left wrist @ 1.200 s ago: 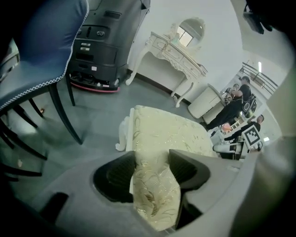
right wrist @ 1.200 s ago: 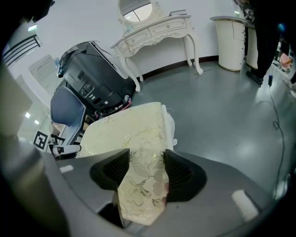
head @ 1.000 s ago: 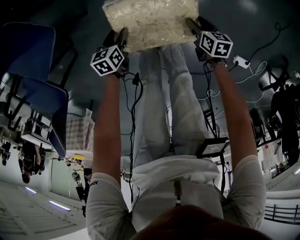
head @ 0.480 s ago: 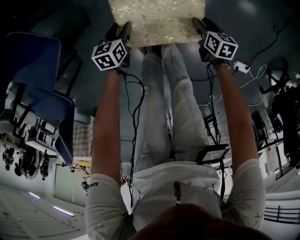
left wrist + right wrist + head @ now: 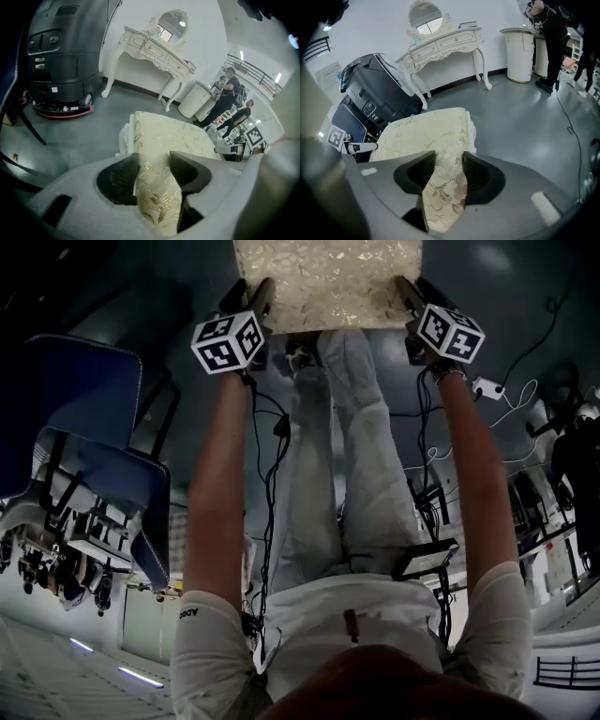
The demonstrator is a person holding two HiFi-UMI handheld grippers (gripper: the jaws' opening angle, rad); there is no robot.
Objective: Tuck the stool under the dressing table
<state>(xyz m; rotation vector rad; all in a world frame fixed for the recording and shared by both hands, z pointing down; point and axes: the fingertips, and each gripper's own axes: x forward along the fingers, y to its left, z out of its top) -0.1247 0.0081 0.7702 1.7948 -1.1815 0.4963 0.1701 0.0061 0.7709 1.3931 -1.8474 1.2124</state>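
Note:
The stool has a cream cushion with a gold leaf pattern and sits at the top of the head view. My left gripper is shut on its left edge and my right gripper on its right edge. In the left gripper view the cushion's side is pressed between the pads. The right gripper has just been closing on the cushion's edge. The white carved dressing table with an oval mirror stands against the wall beyond the stool, its underside open.
A black floor-cleaning machine stands left of the dressing table. A white round bin and standing people are to its right. A blue chair is at my left. Cables and a power strip lie on the grey floor.
Both grippers and the stool have travelled toward the top of the head view and slightly right. The blue chair has slid lower in that view.

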